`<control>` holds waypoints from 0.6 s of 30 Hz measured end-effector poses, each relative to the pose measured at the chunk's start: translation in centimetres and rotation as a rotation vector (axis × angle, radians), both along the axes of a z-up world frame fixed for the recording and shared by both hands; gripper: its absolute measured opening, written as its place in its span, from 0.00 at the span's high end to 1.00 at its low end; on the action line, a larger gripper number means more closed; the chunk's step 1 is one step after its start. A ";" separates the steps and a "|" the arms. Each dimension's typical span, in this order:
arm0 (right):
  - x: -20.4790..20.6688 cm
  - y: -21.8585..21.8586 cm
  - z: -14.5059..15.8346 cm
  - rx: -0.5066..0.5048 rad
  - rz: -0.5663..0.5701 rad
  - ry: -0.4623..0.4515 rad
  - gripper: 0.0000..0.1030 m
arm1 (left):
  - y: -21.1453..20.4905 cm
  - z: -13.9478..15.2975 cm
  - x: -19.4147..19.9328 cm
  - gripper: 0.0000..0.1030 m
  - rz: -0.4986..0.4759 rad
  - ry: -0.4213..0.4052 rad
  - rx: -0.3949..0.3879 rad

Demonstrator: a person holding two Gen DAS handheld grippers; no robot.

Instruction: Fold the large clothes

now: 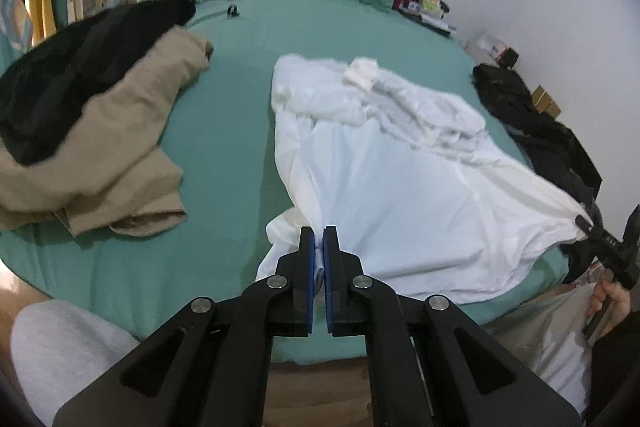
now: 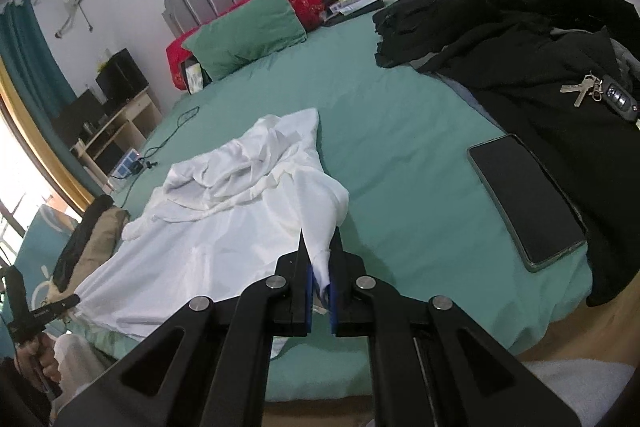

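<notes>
White and rumpled, the large shirt (image 1: 384,179) sprawls on our green bed (image 1: 232,115), its near hem pinched by our left claw (image 1: 319,247) and right claw (image 2: 320,267). Tan clothes (image 1: 120,147) lie left; a phone (image 2: 524,203) right.

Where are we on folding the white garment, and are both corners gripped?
Done: both near corners are pinched. The left hand-held gripper and right hand-held gripper are each shut on the white garment, stretching its near edge above the green bedsheet. In hand: lifting that edge. Left: no fold shows yet; the far end is still bunched, and the tan garment and black clothes lie unfolded.
</notes>
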State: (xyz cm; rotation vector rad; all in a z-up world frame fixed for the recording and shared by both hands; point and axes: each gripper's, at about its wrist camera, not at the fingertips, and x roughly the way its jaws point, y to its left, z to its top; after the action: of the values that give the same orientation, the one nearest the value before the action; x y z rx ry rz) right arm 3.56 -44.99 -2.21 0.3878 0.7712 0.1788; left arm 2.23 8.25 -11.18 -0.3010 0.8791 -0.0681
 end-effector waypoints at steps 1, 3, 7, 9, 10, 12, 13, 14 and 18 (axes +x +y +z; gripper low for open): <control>-0.2 0.0 0.3 0.003 -0.001 -0.007 0.94 | 0.1 0.6 0.0 0.96 0.004 -0.014 -0.003; -0.4 -0.2 0.7 0.002 -0.008 -0.019 0.94 | 0.4 1.6 0.1 0.96 0.011 -0.041 -0.006; 0.4 -0.5 2.3 0.038 -0.012 -0.056 0.94 | 1.4 3.5 1.3 0.96 0.024 -0.090 -0.001; 1.0 0.1 3.2 -0.028 0.008 -0.084 0.95 | 1.7 3.9 2.2 0.96 0.031 -0.107 0.003; 1.4 0.1 3.5 -0.040 0.016 -0.094 0.94 | 1.8 4.1 2.7 0.96 0.035 -0.112 0.001; 2.3 -0.3 3.8 -0.018 0.019 -0.101 0.94 | 2.2 4.4 3.8 0.96 0.044 -0.127 -0.009; 2.9 -0.6 3.9 -0.004 0.021 -0.104 0.94 | 2.4 4.5 4.6 0.96 0.049 -0.133 -0.011; 3.6 -0.9 3.9 0.005 0.022 -0.108 0.94 | 2.4 4.6 5.1 0.96 0.051 -0.134 -0.011; 6.4 -1.5 4.3 0.033 0.025 -0.125 0.94 | 2.6 4.8 7.4 0.96 0.063 -0.137 -0.011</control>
State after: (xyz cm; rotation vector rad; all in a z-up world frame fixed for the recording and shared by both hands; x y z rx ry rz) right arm 9.93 -46.50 2.04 0.3945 0.6513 0.2376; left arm 9.59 10.83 -6.34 -0.3302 0.7329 -0.0348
